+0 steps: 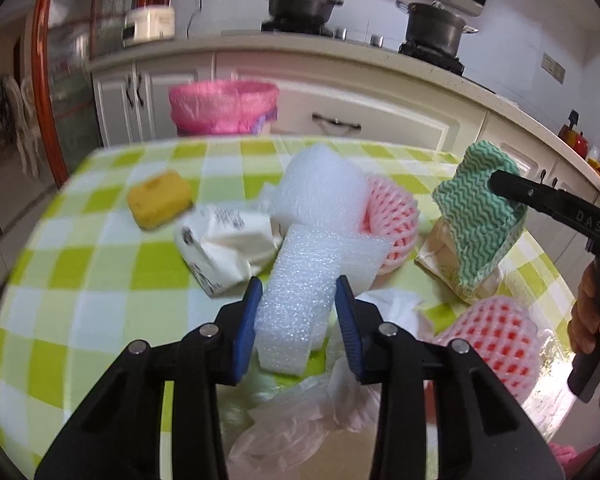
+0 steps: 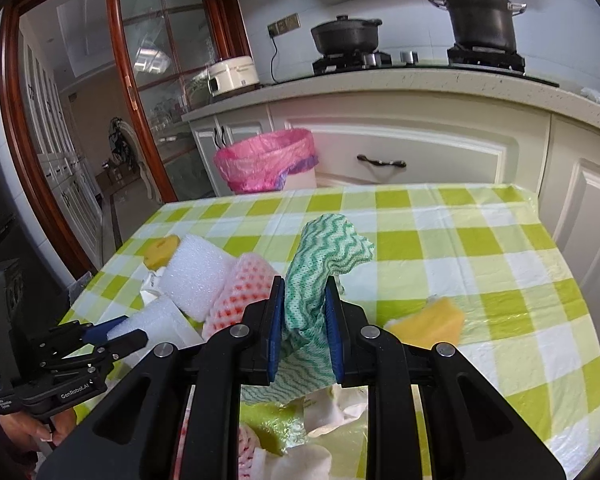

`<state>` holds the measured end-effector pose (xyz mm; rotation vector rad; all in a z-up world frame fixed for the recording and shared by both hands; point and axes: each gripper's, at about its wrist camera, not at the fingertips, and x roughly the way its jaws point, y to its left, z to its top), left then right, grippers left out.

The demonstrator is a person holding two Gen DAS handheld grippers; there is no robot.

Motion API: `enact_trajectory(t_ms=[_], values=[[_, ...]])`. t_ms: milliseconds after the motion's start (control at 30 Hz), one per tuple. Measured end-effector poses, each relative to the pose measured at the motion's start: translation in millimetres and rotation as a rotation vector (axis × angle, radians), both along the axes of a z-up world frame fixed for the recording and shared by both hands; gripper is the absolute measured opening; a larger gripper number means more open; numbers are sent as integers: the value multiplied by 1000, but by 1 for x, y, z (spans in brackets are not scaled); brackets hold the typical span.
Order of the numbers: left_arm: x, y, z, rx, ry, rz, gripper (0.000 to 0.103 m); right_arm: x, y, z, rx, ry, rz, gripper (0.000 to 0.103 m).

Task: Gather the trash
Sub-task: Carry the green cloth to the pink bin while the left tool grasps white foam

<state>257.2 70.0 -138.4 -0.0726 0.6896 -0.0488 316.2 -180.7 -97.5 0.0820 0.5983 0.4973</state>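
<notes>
Here, a table (image 1: 100, 264) in a green-checked cloth is strewn with trash. The left gripper (image 1: 298, 292) has its blue pads pressed on a white foam strip (image 1: 296, 300) near the table's front edge. The right gripper (image 2: 305, 300) is clamped on a green wavy cloth (image 2: 324, 256), lifted above a paper bag (image 1: 440, 252). Nearby lie pink foam nets (image 1: 392, 220), a crumpled carton (image 1: 228, 248) and a yellow sponge (image 1: 158, 198). A pink-lined bin (image 2: 266, 160) stands on the floor beyond the table.
</notes>
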Motion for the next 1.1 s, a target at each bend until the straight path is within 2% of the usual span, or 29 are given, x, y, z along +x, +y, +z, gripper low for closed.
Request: enact_trajectory(t_ms=[100, 367, 600, 867, 1100], values=[[-11, -2, 16, 17, -45, 13, 35, -6, -3, 12, 21, -33, 6, 21], [-36, 0, 57, -1, -150, 43, 35, -25, -1, 45, 52, -117, 38, 21], [-39, 0, 85, -9, -228, 51, 35, -28, 9, 66, 48, -166, 58, 21], [-12, 18, 112, -32, -289, 77, 35, -4, 30, 80, 40, -185, 87, 21], [37, 45, 132, -49, -329, 103, 35, 47, 58, 95, 48, -185, 130, 21]])
